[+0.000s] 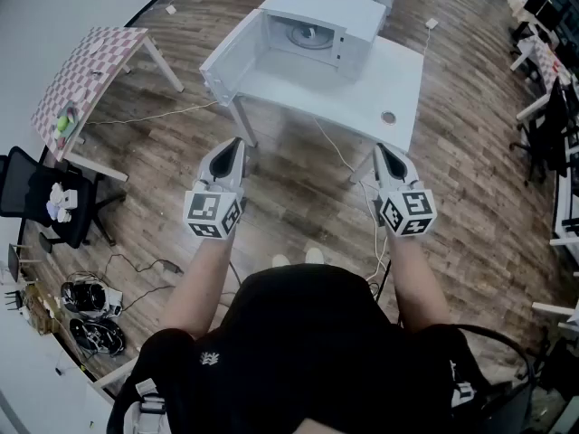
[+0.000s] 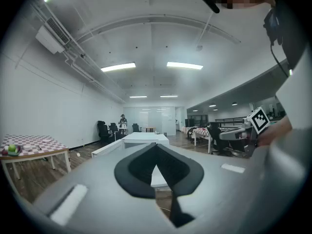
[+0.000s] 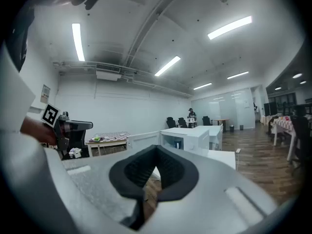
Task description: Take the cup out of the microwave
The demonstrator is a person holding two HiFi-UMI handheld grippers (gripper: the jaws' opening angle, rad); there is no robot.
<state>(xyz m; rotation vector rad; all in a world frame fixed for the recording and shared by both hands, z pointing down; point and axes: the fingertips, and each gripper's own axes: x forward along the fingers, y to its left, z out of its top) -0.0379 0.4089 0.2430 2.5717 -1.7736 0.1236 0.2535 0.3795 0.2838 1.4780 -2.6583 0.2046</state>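
Observation:
A white microwave stands on a white table ahead of me, its door swung open to the left. Inside, a round shape sits on the turntable; in the right gripper view a small dark cup shows in the cavity. My left gripper and right gripper hover over the floor short of the table, both pointing at it. Each has its jaws shut with nothing between them, as the left gripper and right gripper show in their own views.
A small round disc lies on the table's near right corner. A checkered table stands at the left, a black office chair below it. Cables run over the wooden floor. More desks line the right side.

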